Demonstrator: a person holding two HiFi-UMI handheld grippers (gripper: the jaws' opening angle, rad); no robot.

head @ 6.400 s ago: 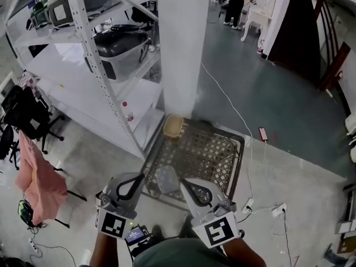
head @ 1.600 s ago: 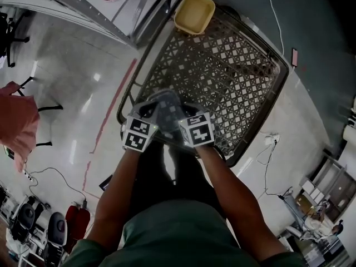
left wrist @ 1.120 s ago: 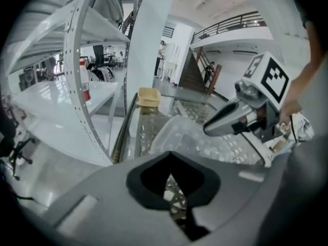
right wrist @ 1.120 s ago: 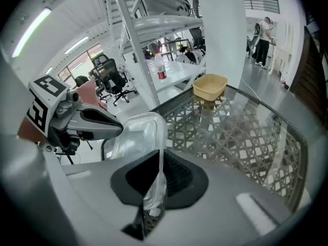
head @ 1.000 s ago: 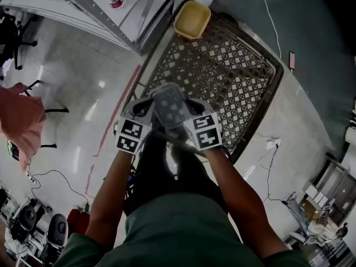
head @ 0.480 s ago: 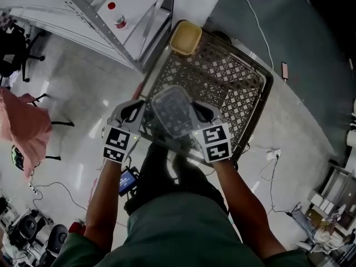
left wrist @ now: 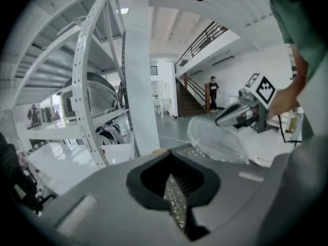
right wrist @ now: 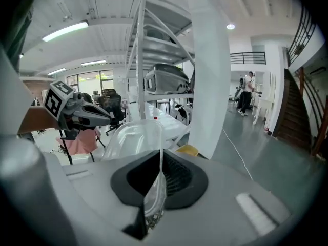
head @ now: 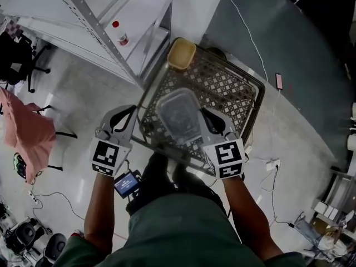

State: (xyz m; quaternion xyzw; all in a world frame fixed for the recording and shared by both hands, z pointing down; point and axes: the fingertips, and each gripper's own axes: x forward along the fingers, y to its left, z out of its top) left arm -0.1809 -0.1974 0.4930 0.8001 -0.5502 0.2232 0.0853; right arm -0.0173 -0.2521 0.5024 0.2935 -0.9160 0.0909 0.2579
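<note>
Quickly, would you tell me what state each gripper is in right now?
Left gripper: closed but for a slit, empty.
Right gripper: closed on the rim of the clear plastic container.

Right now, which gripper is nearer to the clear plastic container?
Right. The right gripper is clamped on the rim of the clear plastic container, at its right side. The left gripper is apart from it, off to its left.
</note>
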